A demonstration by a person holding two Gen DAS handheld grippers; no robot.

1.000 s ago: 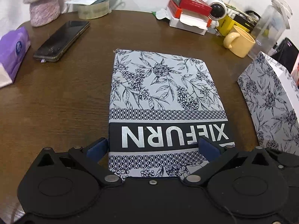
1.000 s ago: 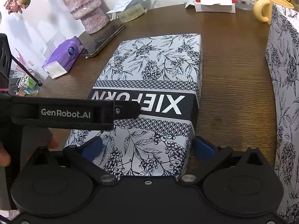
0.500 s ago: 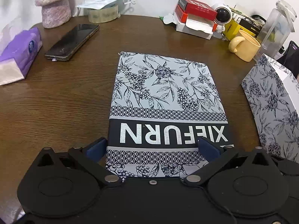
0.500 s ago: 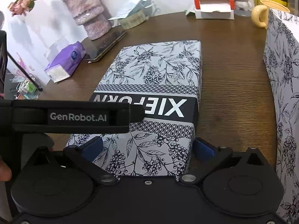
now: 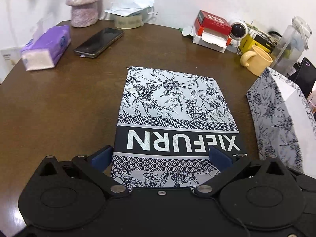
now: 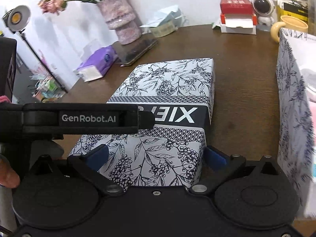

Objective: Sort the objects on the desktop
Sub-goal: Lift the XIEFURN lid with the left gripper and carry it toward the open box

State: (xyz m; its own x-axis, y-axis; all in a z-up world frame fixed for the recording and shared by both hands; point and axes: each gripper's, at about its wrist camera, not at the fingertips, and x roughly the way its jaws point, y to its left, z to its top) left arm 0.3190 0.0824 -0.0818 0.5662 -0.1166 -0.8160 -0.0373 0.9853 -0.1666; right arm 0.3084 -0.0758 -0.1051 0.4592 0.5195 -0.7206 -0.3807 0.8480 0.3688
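A flat floral lid point(image 5: 173, 106) printed XIEFURN hangs above the brown table point(image 5: 59, 108), level, with its near end at both grippers. My left gripper point(image 5: 161, 156) grips that end; one blue pad point(image 5: 101, 156) sits at the lid's left edge, the other point(image 5: 219, 156) over its top. My right gripper point(image 6: 156, 156) holds the same lid point(image 6: 171, 90) near its right corner. The left gripper's black body point(image 6: 79, 118) crosses the right wrist view above the lid. The matching open floral box point(image 5: 280, 118) stands upright to the right, also seen as a floral box point(image 6: 292, 108) with a white inside.
At the back left lie a purple tissue pack point(image 5: 45, 47), a phone point(image 5: 98, 42), a tape roll point(image 5: 128, 20) and a pink vase point(image 5: 85, 9). At the back right are a red-white carton point(image 5: 211, 31), a yellow mug point(image 5: 256, 61) and a clear bottle point(image 5: 290, 43). A hand point(image 6: 7, 177) shows at the left.
Both grippers have risen with the lid in them. The lid keeps its place between the fingers while the table and its objects shrink and more of the wall comes into view.
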